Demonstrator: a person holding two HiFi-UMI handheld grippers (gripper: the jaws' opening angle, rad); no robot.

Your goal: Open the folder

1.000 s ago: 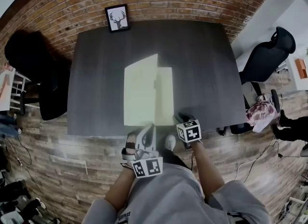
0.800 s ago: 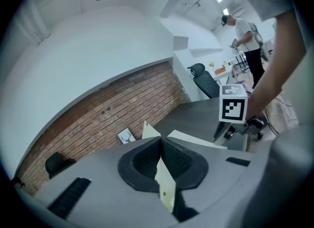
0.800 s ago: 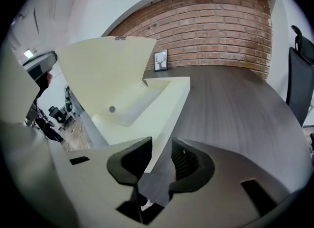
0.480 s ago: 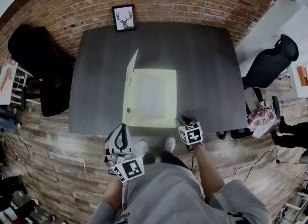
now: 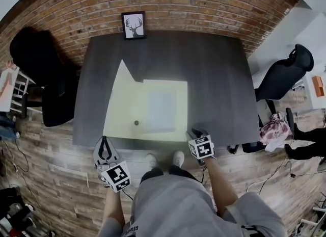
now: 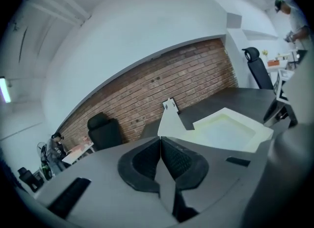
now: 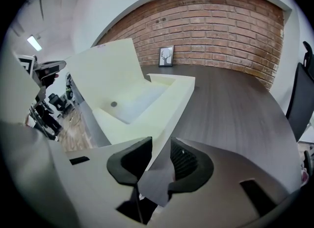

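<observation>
The right gripper (image 5: 195,132) is sitting at the lower centre-right of the head view, and its jaws are clamping the near right corner of the folder (image 5: 159,109); in the right gripper view that pale corner is filling the gap between the two dark pads (image 7: 135,159) of the right gripper (image 7: 161,146), touching both. The left gripper (image 5: 104,140) is hanging at the lower left of the head view, just off the near edge of the table (image 5: 216,78) and above the wooden floor (image 5: 61,180). Its jaws are pressing together with nothing between them, as the left gripper view is showing at the left gripper (image 6: 160,146), and the folder (image 6: 226,130) is lying apart from it, up and to the right. The cream folder (image 7: 135,99) is resting on the dark table, near its front edge and a little left of centre. Its cover (image 5: 120,103) is standing open on the left side, rising at a slant with one cut corner pointing to the upper part of the frame, and a small dark stud (image 5: 136,123) is showing on its inner face. Beyond the folder, a framed deer picture (image 5: 134,25) is leaning at the table's far edge against the brick wall (image 5: 204,1). A black chair (image 5: 36,57) is standing at the left, and an office chair (image 5: 285,70) at the right.
</observation>
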